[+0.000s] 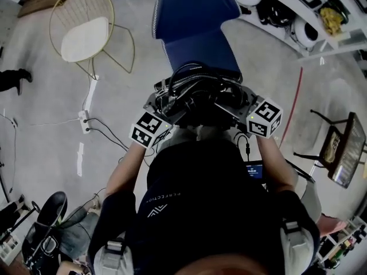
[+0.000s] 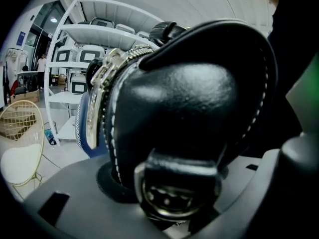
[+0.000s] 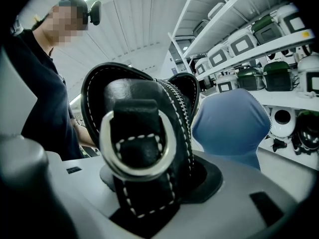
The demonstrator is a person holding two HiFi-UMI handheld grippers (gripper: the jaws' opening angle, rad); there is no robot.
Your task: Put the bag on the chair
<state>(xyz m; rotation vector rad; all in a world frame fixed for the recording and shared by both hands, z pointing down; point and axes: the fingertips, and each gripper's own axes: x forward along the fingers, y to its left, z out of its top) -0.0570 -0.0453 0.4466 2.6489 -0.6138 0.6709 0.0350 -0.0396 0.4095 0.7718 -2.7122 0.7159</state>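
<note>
Grey concrete floor point(image 1: 34, 96) lay below you. Your left gripper point(image 1: 160, 103) and right gripper point(image 1: 245, 103) each clamped one end of the black bag point(image 1: 198, 96), held aloft between them just short of the blue chair point(image 1: 198, 33) at twelve o'clock.

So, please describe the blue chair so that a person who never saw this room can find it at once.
Start from the white shelving; in front of it, straight ahead of the black bag, stands the blue chair. It is solid and padded, with white stitching along its edge, unlike the gold wire chair with a white cushion to its left.
</note>
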